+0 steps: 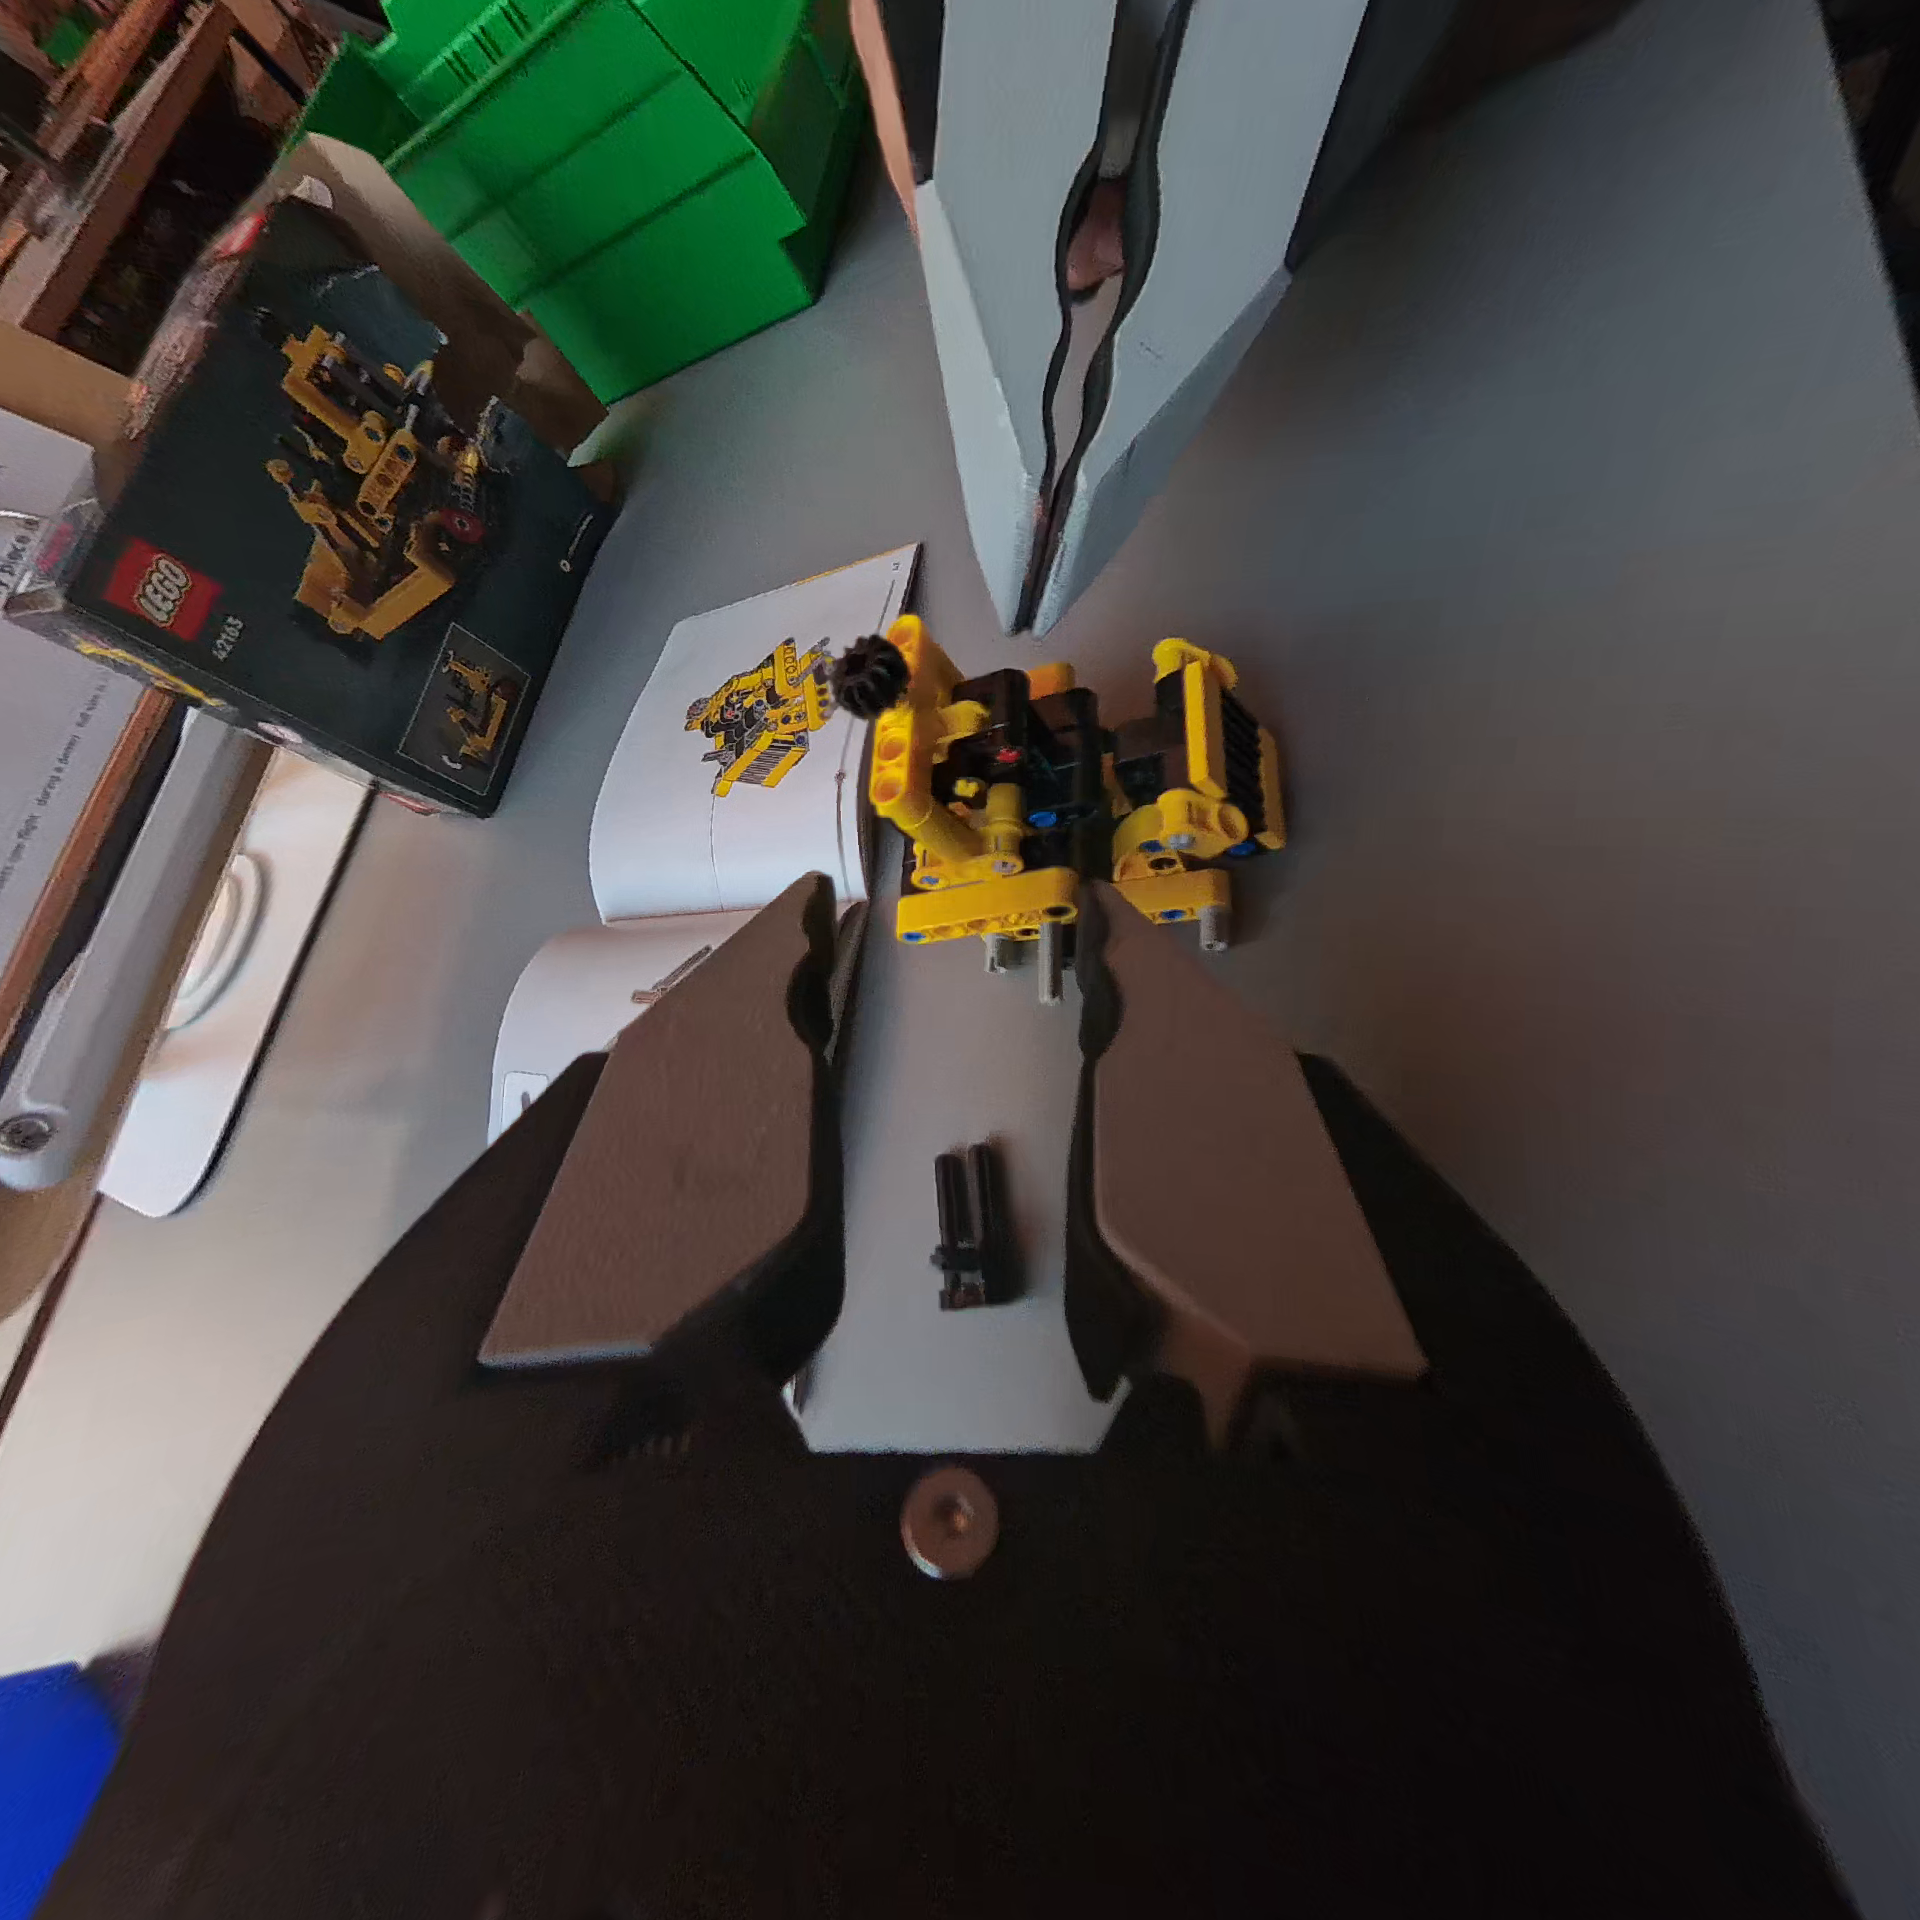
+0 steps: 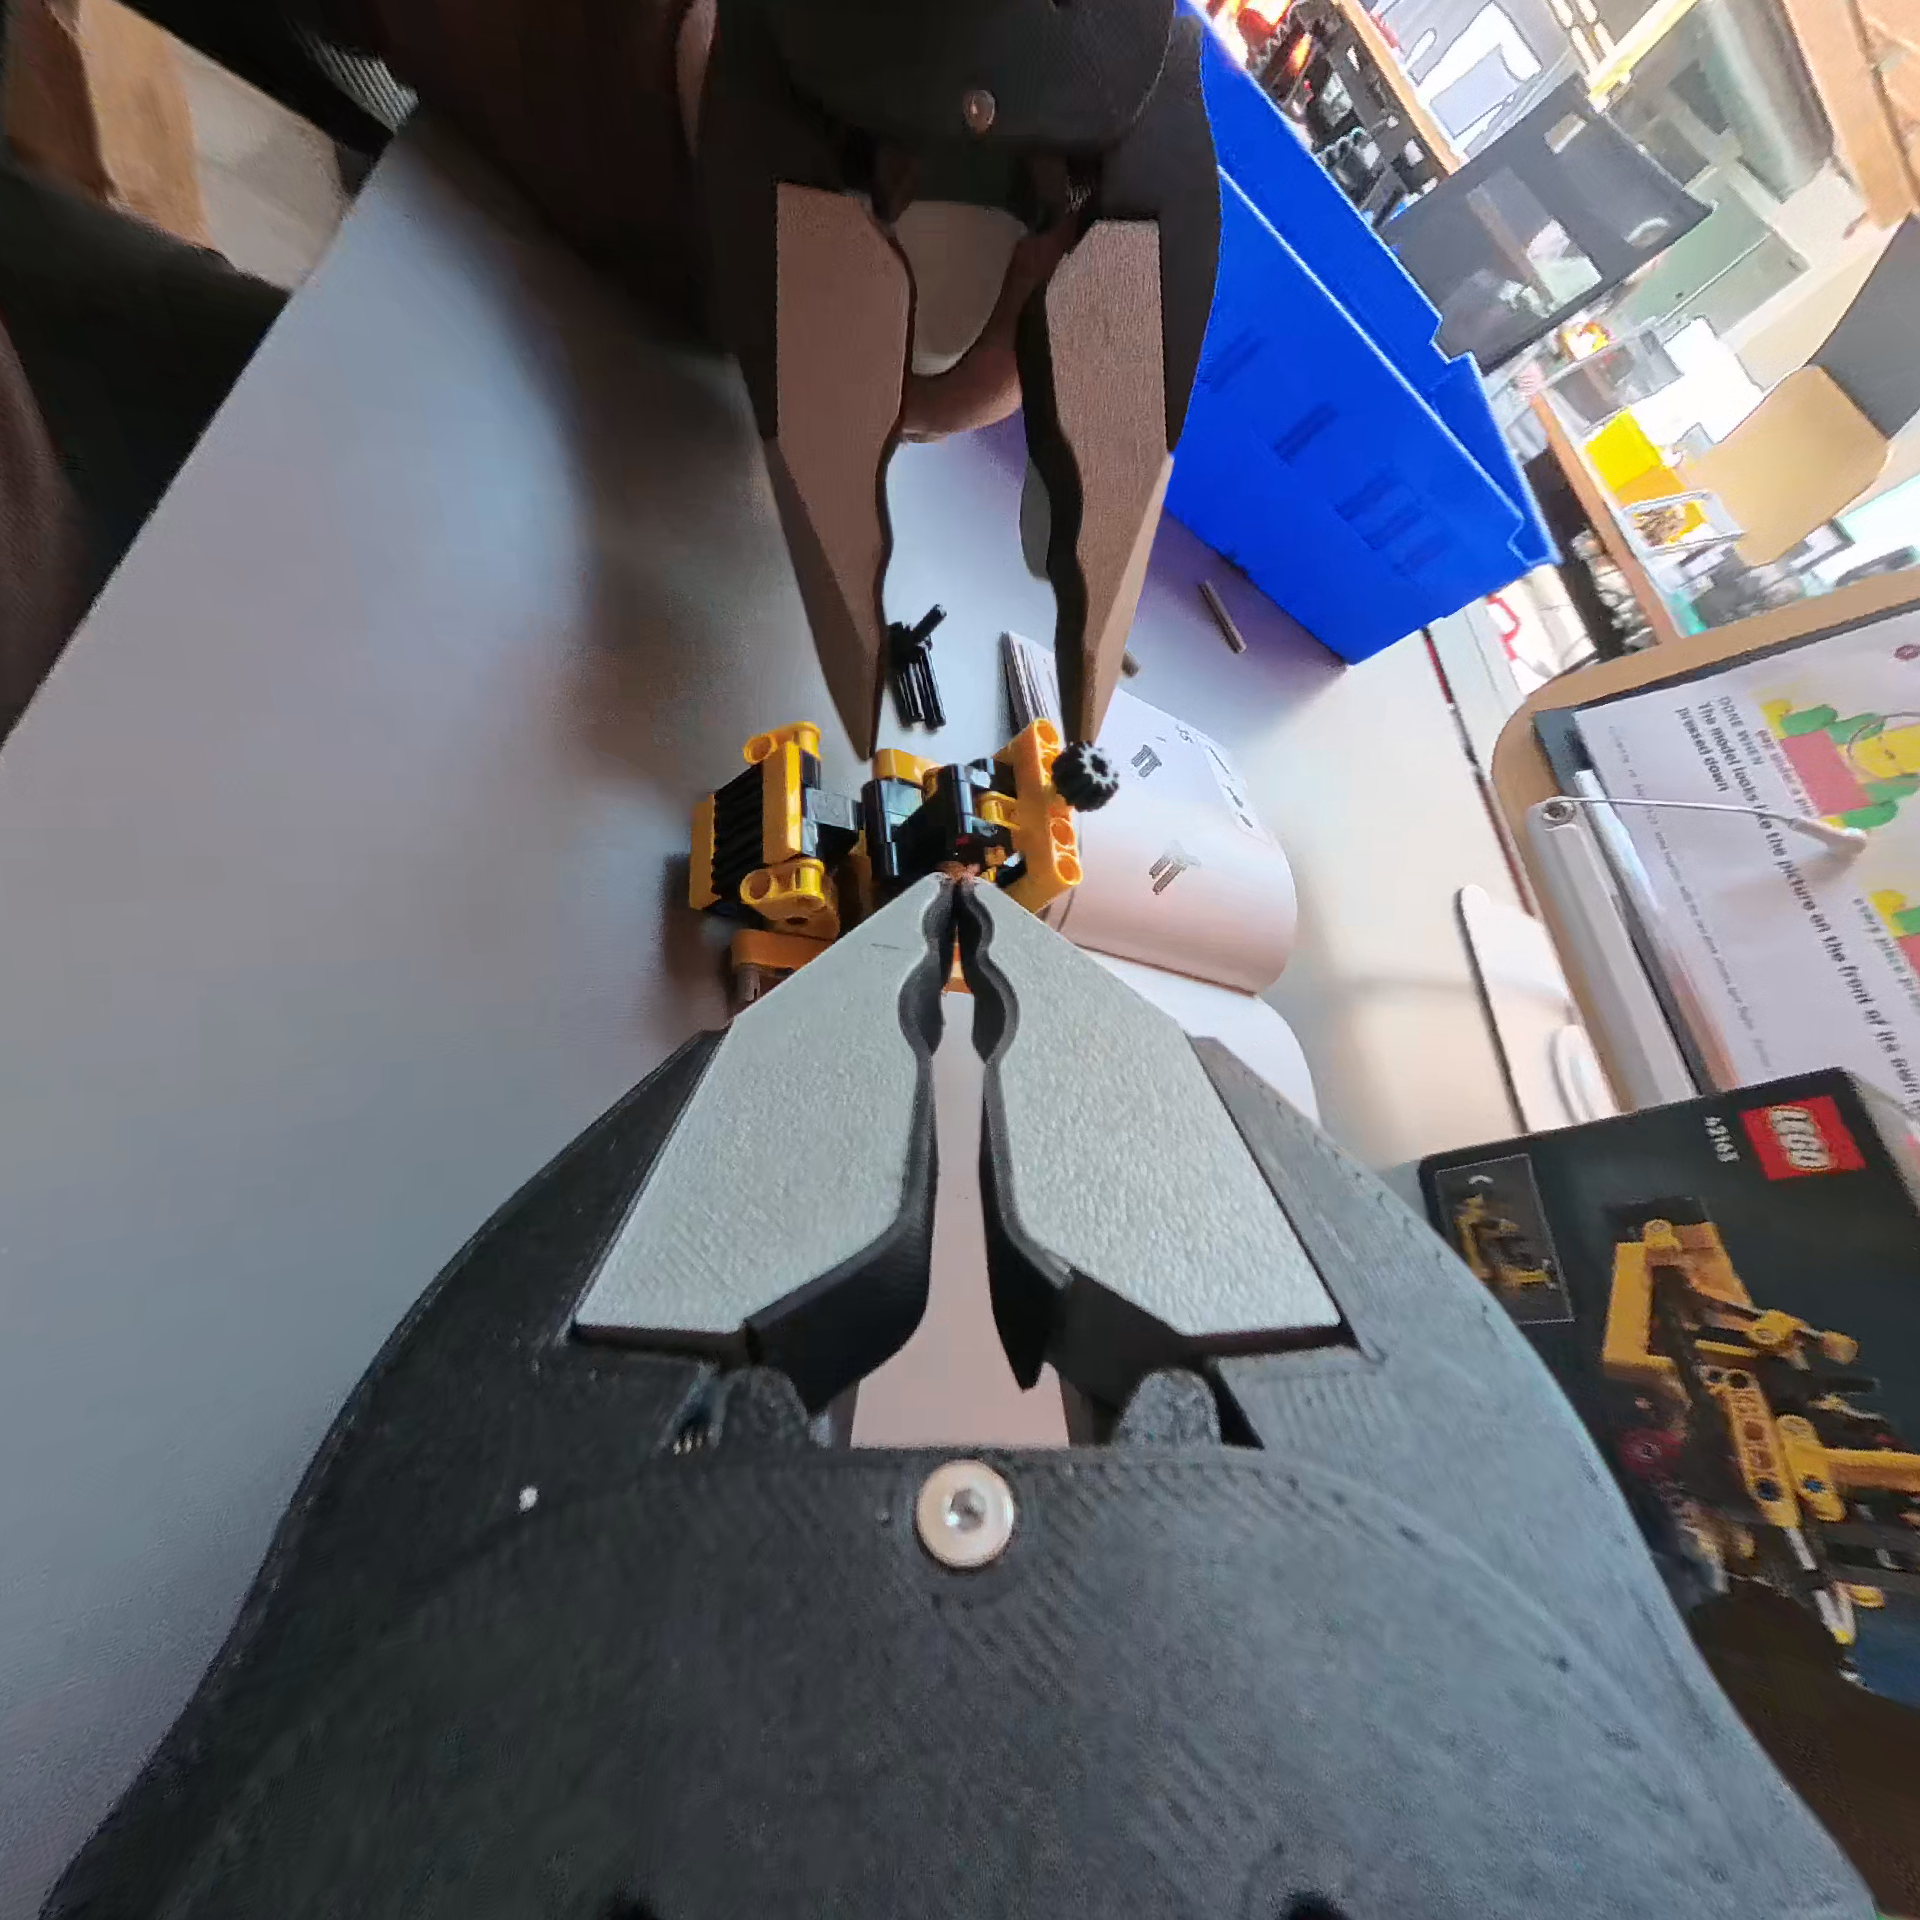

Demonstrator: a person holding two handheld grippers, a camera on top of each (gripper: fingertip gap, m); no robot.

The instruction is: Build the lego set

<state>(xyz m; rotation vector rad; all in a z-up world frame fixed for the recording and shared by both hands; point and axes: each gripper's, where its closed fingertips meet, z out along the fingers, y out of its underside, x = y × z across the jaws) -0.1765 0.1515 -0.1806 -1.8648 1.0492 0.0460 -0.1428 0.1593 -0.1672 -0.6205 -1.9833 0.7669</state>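
Note:
A yellow and black lego model (image 1: 1070, 800) stands on the grey table (image 1: 1558, 727), with a black gear (image 1: 868, 675) at one end. My left gripper (image 1: 961, 914) is open and empty, its brown tips just short of the model's near edge. Two black pins (image 1: 971, 1226) lie on the table between its fingers. My right gripper (image 2: 956, 883) is shut, its grey tips against the middle of the model (image 2: 883, 831). I cannot tell if they pinch a small part. It also shows in the left wrist view (image 1: 1034, 623). The left gripper (image 2: 971, 738) faces it across the model.
An open instruction booklet (image 1: 748, 790) lies beside the model. The lego box (image 1: 312, 499) and green bins (image 1: 623, 187) stand beyond it. In the right wrist view a blue bin (image 2: 1340, 436) stands at the far right, with a thin brown axle (image 2: 1223, 615) on the table before it. Tip to tip, the grippers are about 5 cm apart.

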